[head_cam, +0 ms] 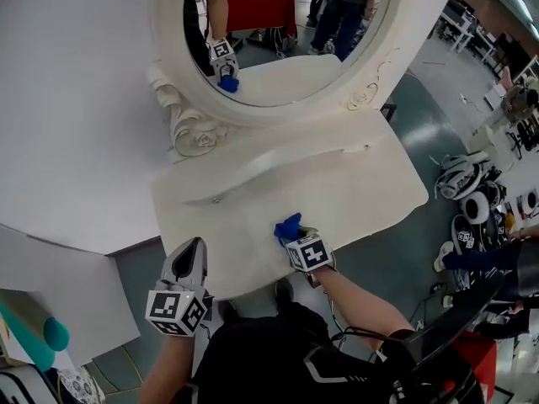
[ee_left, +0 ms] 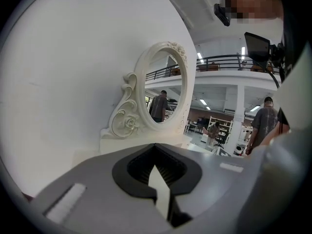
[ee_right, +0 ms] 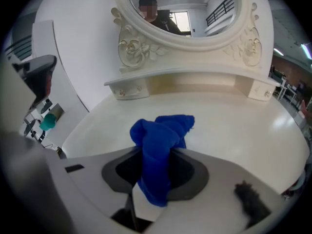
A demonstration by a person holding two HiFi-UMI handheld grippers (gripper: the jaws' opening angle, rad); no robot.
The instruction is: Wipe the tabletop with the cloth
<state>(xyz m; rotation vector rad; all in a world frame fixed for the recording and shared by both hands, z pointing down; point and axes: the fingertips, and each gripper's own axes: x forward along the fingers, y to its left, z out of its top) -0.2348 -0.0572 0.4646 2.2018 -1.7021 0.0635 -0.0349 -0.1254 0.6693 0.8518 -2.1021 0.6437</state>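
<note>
Right gripper (head_cam: 296, 239), clamped on the bunched blue cloth (head_cam: 288, 227) at the tabletop's (head_cam: 362, 183) near edge, lower centre, looks mid-wipe; next it likely needs pressing down and sweeping across, while the left gripper (head_cam: 190, 254) hangs lower left, jaws together, empty.

Mirror (head_cam: 286, 40) stands at the back of the tabletop (head_cam: 370, 183), against the wall (head_cam: 67, 99); cloth (head_cam: 288, 228) lies on the tabletop near its front edge, pinched between the jaws of the right gripper (head_cam: 295, 236); left gripper (head_cam: 194, 251) sits left of it, at the table's front-left corner; gear pile (head_cam: 472, 200) lies on the floor (head_cam: 404, 259), right of the table
</note>
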